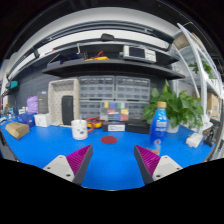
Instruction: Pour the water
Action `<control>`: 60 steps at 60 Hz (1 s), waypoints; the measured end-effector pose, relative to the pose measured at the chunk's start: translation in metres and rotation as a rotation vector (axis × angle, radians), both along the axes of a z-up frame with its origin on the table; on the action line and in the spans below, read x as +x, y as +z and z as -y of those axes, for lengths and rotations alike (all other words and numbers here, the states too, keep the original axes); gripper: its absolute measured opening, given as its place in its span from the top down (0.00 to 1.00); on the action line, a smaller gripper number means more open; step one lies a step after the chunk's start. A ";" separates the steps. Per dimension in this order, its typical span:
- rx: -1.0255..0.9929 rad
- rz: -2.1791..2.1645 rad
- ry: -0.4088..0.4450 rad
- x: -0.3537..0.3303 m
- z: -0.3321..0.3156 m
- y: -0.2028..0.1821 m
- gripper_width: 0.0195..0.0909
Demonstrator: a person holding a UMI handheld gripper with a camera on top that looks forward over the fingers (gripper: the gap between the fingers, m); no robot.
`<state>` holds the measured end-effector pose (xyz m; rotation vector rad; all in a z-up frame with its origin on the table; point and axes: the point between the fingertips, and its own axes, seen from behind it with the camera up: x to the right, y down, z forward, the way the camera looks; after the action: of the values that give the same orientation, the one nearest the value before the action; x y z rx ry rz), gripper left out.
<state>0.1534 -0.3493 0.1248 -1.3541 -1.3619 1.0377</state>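
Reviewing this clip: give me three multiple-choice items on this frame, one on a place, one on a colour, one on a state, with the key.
1. Where does the water bottle stand?
A. between the fingers
B. beyond the fingers, beside the green plant
C. on the shelf

2. What colour is the table top?
A. white
B. red
C. blue

3. How is the gripper?
A. open, holding nothing
B. shut on the bottle
C. shut on the white cup

Key: B, the bottle stands far ahead next to the plant; C, the surface is blue; A, a wide gap lies between the pads.

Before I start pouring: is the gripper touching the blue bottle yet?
Apart. The gripper view shows blue table between the open gripper and the blue bottle beyond.
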 end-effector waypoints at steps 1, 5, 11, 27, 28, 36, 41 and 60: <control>0.002 -0.001 -0.015 0.001 -0.007 -0.002 0.07; 0.003 -0.005 -0.067 0.003 -0.038 -0.009 0.07; 0.012 -0.021 -0.134 -0.007 -0.078 -0.010 0.08; 0.005 -0.053 -0.190 -0.074 -0.135 0.000 0.09; 0.009 -0.052 -0.190 -0.078 -0.138 0.001 0.09; 0.023 -0.071 -0.183 -0.098 -0.169 0.005 0.16; 0.021 -0.081 -0.171 -0.106 -0.225 -0.015 0.35; 0.075 -0.086 -0.192 -0.113 -0.216 -0.014 0.81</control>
<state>0.0407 -0.1336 0.1105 -1.3407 -1.1715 0.8974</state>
